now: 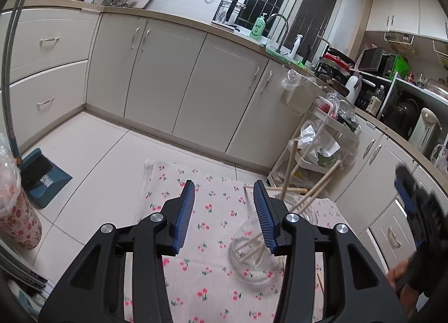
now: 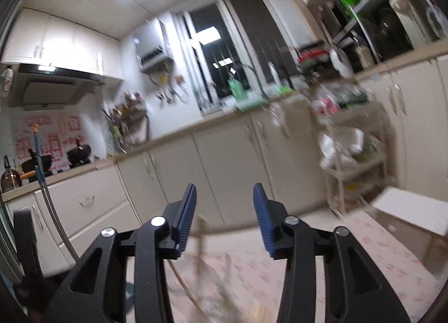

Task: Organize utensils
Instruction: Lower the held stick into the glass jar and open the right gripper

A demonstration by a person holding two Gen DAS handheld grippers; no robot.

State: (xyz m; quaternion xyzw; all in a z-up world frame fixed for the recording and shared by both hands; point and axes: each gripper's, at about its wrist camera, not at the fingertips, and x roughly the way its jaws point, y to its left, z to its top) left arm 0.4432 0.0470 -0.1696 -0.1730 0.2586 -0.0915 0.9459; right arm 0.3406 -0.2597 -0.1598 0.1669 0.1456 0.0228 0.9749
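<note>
The left gripper (image 1: 224, 191) stands open with nothing between its blue ribbed pads, just left of a clear round glass jar (image 1: 253, 255) holding several pale wooden chopsticks (image 1: 313, 192). The jar rests on the table's cherry-print cloth (image 1: 201, 278). The right gripper (image 2: 224, 195) is open too and empty, above the blurred cloth.

Left tool (image 1: 224, 197) and right tool (image 2: 224, 199) both gape, gripping nothing.
</note>
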